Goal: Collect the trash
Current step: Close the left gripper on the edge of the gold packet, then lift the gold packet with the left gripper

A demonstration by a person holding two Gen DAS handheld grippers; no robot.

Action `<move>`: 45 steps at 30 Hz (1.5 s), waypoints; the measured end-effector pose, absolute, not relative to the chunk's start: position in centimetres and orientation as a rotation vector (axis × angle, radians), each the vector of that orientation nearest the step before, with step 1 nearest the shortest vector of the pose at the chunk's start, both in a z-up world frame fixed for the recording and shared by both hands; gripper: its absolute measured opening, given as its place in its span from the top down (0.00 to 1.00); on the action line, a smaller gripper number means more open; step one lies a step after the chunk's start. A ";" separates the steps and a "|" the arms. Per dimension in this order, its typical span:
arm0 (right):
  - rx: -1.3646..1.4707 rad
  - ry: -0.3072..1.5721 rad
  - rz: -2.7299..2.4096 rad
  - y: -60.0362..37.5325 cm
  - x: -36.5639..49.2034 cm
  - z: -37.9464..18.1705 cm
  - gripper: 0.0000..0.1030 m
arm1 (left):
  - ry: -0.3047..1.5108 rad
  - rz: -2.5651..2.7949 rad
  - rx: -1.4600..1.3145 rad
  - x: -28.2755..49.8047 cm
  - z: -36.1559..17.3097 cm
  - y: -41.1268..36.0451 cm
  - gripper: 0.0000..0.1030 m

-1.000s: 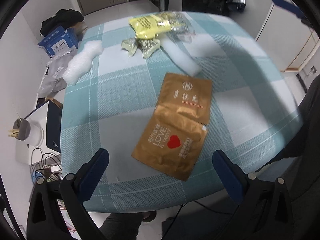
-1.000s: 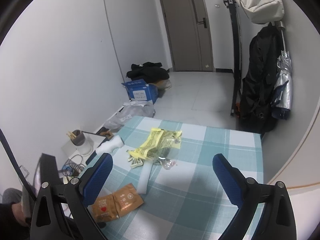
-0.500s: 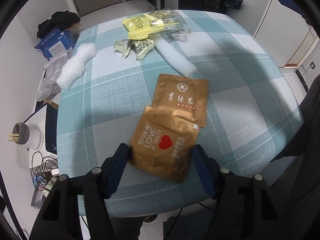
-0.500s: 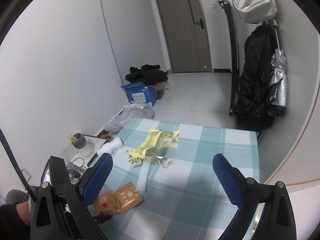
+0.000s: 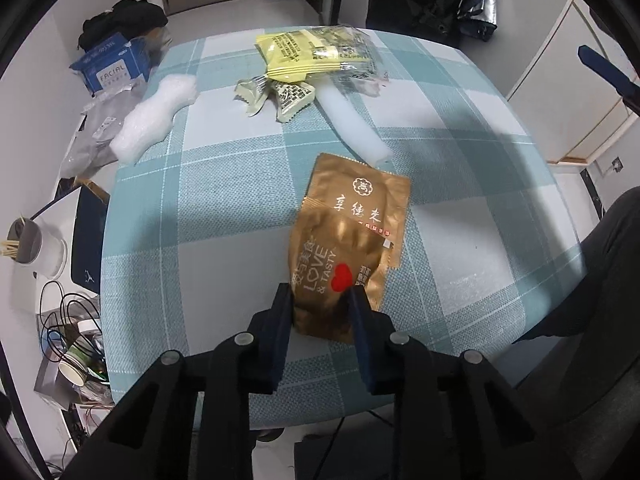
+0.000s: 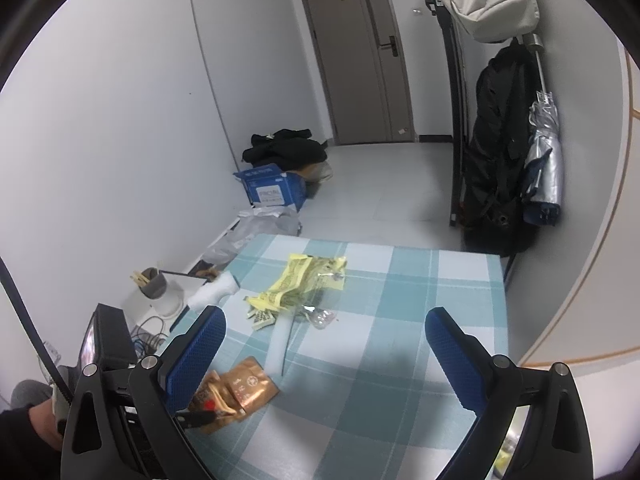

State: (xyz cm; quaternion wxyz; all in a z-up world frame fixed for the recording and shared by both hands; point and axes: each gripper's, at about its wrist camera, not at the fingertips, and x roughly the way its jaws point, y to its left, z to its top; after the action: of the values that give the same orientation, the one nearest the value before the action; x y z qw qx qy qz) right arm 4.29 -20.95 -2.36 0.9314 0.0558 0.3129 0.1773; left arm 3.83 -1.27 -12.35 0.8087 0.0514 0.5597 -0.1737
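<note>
The desk [image 5: 224, 216], covered in a teal-and-white checked cloth, fills most of the left wrist view. Beside it on the floor stand a blue cardboard box [image 6: 276, 190] and a pile of black clothing [image 6: 286, 148]. At the desk's far edge lies a yellow snack wrapper [image 5: 304, 54], partly under crumpled clear plastic, with two small silver-green sweet wrappers [image 5: 276, 94] just in front of it. A white foam tube [image 5: 354, 124] runs from these wrappers toward the near side, and a white foam-wrap bundle [image 5: 154, 122] lies at the desk's left edge. Nearer the person lie two gold sachets: the plain gold sachet [image 5: 366, 196] lies flat on the cloth, and the gold sachet with a red heart [image 5: 336, 276] overlaps its near end. The left gripper [image 5: 320, 300] has its fingers [image 5: 282, 320] clamped on the near end of the heart sachet, which buckles between them. The right gripper [image 6: 324, 340] hangs above the desk, fingers [image 6: 452, 352] wide apart and holding nothing.
</note>
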 end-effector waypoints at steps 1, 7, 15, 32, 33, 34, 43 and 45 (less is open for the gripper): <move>0.115 0.643 0.360 -21.0 4.3 -2.4 0.02 | 1.191 -0.368 0.115 3.8 -12.3 -1.5 0.79; 0.114 0.647 0.349 -20.9 4.1 -2.6 0.02 | 1.141 -0.358 0.117 3.2 -11.5 -1.8 0.91; 0.110 0.660 0.341 -20.8 4.0 -3.0 0.02 | 1.096 -0.377 0.074 2.8 -10.4 -1.5 0.97; 0.096 0.718 0.341 -20.3 3.8 -4.4 0.02 | 1.038 -0.357 -0.055 2.9 -8.3 0.2 0.98; 0.094 0.721 0.343 -20.2 3.8 -4.4 0.02 | 1.024 -0.350 -0.070 2.8 -8.0 0.5 0.98; 0.091 0.724 0.345 -20.1 3.8 -4.5 0.03 | 1.015 -0.346 -0.078 2.8 -7.9 0.7 0.98; 0.048 0.776 0.392 -18.3 3.8 -5.5 0.05 | 0.919 -0.296 -0.123 2.8 -6.0 2.1 0.98; 0.033 0.798 0.414 -17.6 3.9 -6.0 0.09 | 0.903 -0.287 -0.120 2.8 -5.7 2.3 0.98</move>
State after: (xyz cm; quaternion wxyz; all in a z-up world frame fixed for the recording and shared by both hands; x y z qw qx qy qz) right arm 3.88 -17.58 -6.00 0.9006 0.0157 0.3855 0.2001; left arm 2.83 2.31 -5.70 0.8880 -0.0576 0.4347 -0.1383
